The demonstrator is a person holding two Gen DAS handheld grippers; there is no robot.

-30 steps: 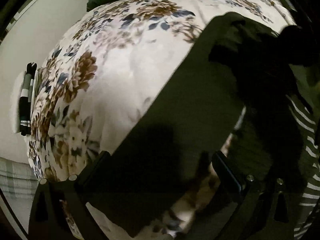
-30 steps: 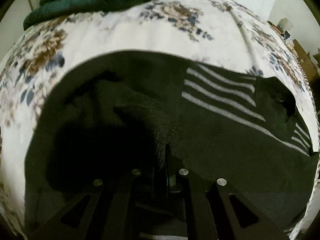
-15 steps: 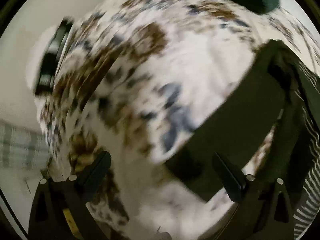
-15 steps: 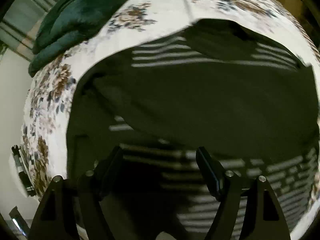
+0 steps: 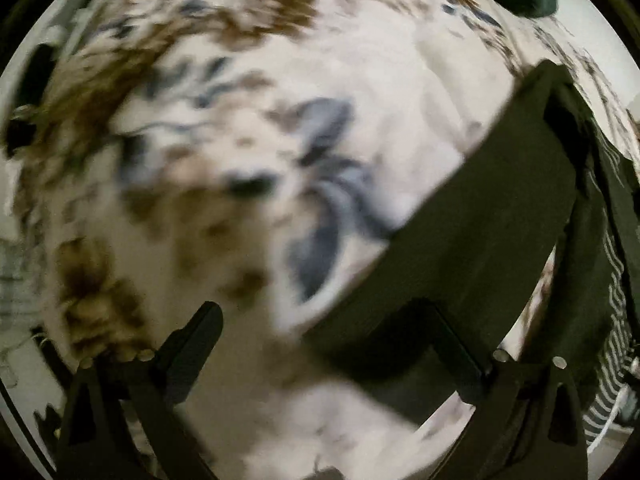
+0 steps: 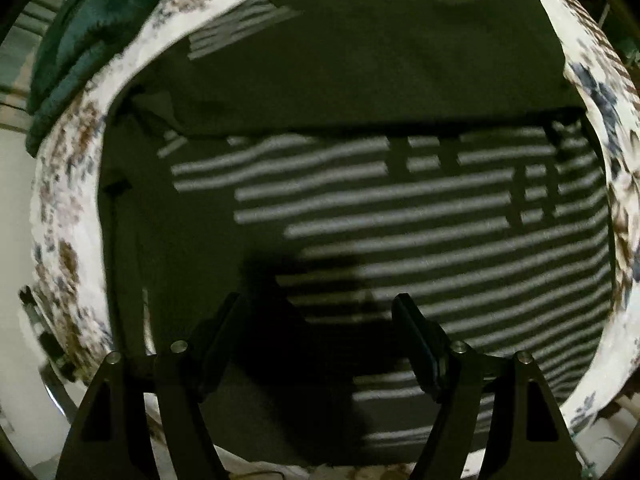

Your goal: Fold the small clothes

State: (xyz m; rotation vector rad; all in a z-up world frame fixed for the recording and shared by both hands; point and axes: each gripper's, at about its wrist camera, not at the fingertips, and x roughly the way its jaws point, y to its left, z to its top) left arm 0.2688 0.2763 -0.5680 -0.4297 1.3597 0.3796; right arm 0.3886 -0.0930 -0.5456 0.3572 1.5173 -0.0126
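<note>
The striped top lies on the floral bed, one plain fold laid over its far part; more folds remain. Both grippers gape, holding nothing

left gripper fingers apart, right gripper likewise

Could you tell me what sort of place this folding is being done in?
Most likely a bedroom: the dark striped garment lies spread on a floral bedspread that curves away like a mattress top, and a dark green quilted blanket is bunched at its far edge.
</note>
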